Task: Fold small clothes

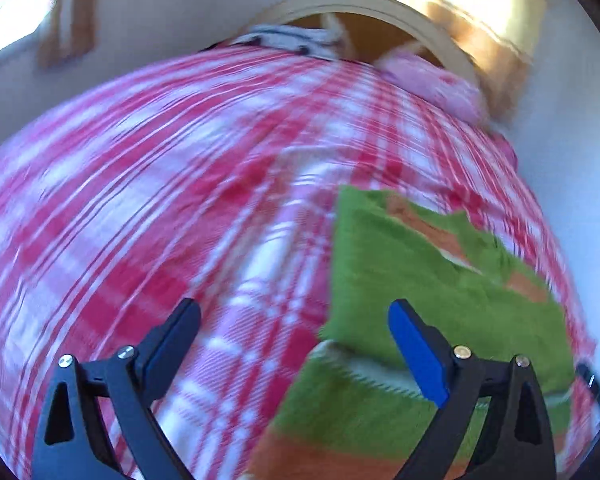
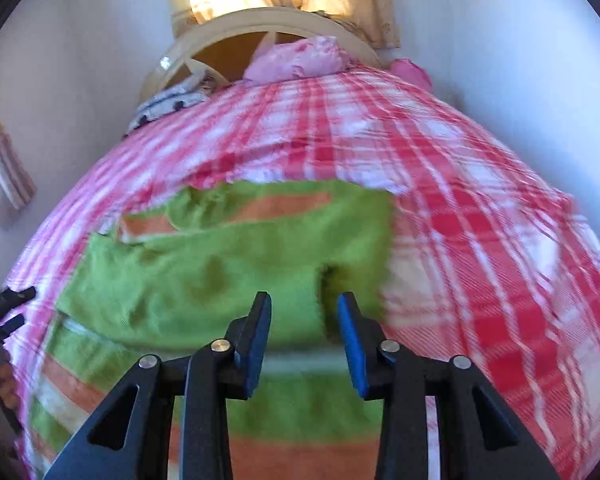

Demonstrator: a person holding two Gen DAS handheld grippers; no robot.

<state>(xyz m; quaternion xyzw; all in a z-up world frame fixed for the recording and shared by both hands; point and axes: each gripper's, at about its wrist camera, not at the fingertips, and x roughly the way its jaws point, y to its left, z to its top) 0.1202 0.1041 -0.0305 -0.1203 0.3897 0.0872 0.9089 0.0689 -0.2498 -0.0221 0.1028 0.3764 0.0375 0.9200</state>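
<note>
**Folding the green cloth on the bed**

The right gripper has its two blue pads close together, but there is a gap between them. I see no cloth pinched in that gap, so it holds nothing. It hangs just above the near right part of the green cloth.

The left gripper is spread wide. Nothing is between its pads. It is over the bedspread, just left of the green cloth.

The green cloth has orange and white stripes. It lies on the red and white checked bedspread, at the near end of the bed. It looks partly folded, with one green layer lying on top of the striped part.

To do this step well, I think each gripper should pinch one near corner of the green cloth. Both should lift together and lay the edge flat on the far edge. Going slowly would keep the cloth from bunching up. The bedspread is soft, so a pad could grab it by mistake.

Counting: two grippers, one green cloth, one bedspread. Far past the green cloth, by the round headboard, there is one pink bundle and one spotted white cloth.
</note>
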